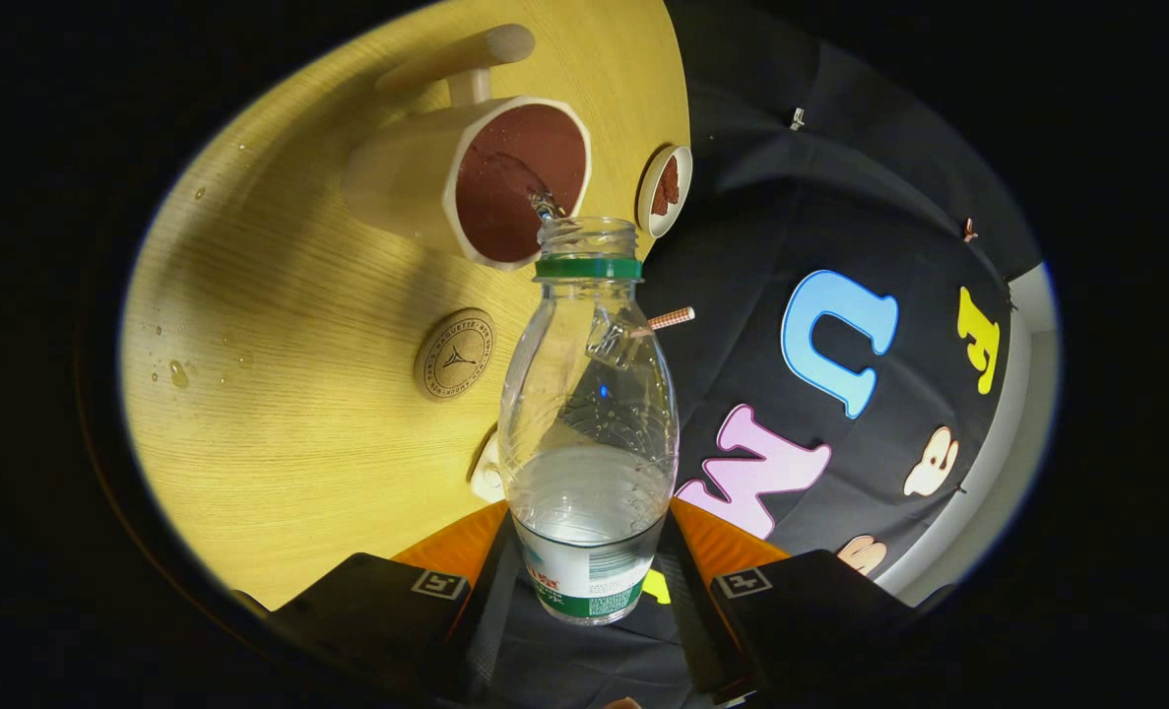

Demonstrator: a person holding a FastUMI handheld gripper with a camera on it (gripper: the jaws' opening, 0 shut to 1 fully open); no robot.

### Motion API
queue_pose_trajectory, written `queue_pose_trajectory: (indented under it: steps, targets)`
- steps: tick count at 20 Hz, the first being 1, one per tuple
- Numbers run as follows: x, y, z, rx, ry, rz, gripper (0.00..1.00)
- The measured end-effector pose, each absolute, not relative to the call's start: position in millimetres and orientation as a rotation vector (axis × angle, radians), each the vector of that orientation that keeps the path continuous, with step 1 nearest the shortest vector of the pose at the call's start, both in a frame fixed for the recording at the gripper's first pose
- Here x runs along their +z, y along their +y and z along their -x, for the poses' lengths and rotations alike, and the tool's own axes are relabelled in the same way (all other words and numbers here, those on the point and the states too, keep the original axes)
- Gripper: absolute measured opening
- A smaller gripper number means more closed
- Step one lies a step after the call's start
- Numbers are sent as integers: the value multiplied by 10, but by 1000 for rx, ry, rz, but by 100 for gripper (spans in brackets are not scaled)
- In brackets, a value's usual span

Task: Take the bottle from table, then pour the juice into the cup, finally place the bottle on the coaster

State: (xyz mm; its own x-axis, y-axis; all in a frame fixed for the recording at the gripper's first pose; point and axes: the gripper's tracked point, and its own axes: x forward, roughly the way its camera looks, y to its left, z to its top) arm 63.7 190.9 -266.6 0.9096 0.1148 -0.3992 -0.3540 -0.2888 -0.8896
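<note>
My gripper (584, 591) is shut on a clear plastic bottle (589, 414) with a green neck ring, holding its labelled lower part between both fingers. The bottle is uncapped and tipped forward, with clear liquid pooled in its lower half. A thin stream leaves its mouth into the beige cup (505, 182), whose inside is dark reddish-brown and which has a long handle. The cup stands on the wooden table just beyond the bottle's mouth. A round wooden coaster (454, 354) lies on the table to the left of the bottle's shoulder, nearer to me than the cup.
The round wooden table (279, 394) carries a few water drops (178, 373) on its left side. A small white dish (665, 190) with brown contents sits right of the cup at the table's edge. A small white object (487, 475) peeks out behind the bottle's left side.
</note>
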Motion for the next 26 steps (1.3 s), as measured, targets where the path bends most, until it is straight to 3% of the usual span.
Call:
queue_pose_trajectory:
  steps: [26]
  targets:
    - [-2475, 2245, -821, 512, -40, 2083, 76]
